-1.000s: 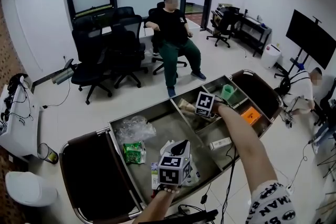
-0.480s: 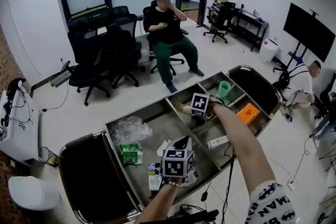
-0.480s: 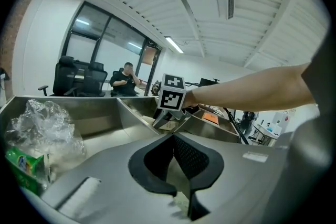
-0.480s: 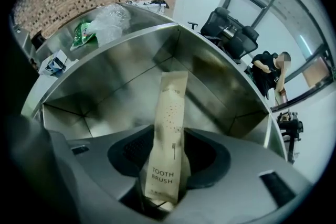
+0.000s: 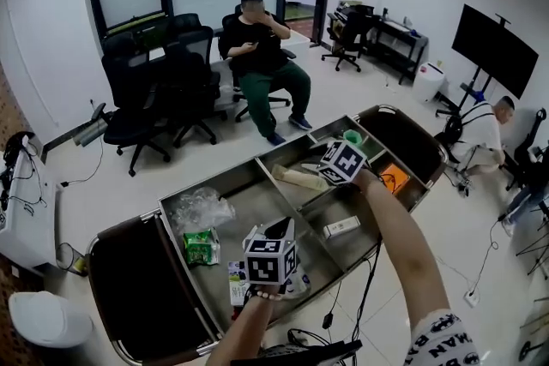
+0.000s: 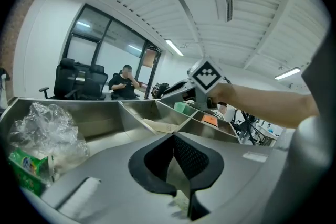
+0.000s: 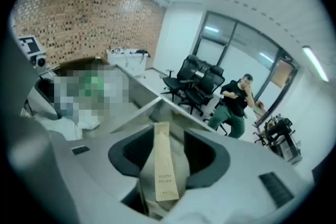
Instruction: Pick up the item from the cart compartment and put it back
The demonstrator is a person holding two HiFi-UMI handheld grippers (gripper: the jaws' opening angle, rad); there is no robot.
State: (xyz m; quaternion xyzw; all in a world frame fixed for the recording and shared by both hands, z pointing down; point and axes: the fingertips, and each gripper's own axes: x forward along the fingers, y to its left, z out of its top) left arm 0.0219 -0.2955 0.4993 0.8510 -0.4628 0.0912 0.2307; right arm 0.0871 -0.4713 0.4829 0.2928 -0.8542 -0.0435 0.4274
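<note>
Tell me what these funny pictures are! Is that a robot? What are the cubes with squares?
No robot: a person holds a grabbing tool in each hand, and the cubes are parts of the tools. One picture comes from a camera on the person's head, looking down at a steel cart. The other two come from cameras riding on the tools. In the cart lie a plastic bag, a green packet and a white box. The right tool has just been opening its jaws; a toothbrush box shows between them, not squeezed. The left tool looks shut.
</note>
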